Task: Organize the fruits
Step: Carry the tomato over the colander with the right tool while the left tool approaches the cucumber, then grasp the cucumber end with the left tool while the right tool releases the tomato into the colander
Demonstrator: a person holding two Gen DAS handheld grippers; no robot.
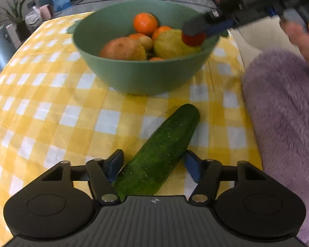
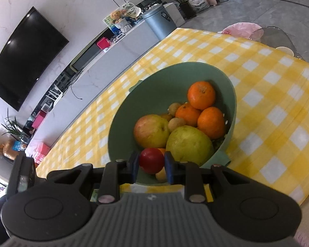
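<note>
A green bowl point(image 1: 134, 78) stands on the yellow checked tablecloth and holds oranges point(image 1: 145, 23), a reddish apple point(image 1: 123, 49) and a yellow-green fruit point(image 1: 173, 43). My right gripper point(image 2: 151, 163) is shut on a small red fruit point(image 2: 151, 160) and holds it over the bowl's near rim point(image 2: 121, 111); it also shows in the left wrist view point(image 1: 192, 37). A cucumber point(image 1: 154, 154) lies on the cloth. My left gripper point(image 1: 152, 164) is open, with its fingers on either side of the cucumber's near end.
A purple fluffy sleeve point(image 1: 284, 113) covers the right side of the table in the left wrist view. A pink cloth point(image 2: 241, 29) and a clear chair point(image 2: 274, 37) stand past the table's far edge. The tablecloth point(image 2: 274, 94) stretches right of the bowl.
</note>
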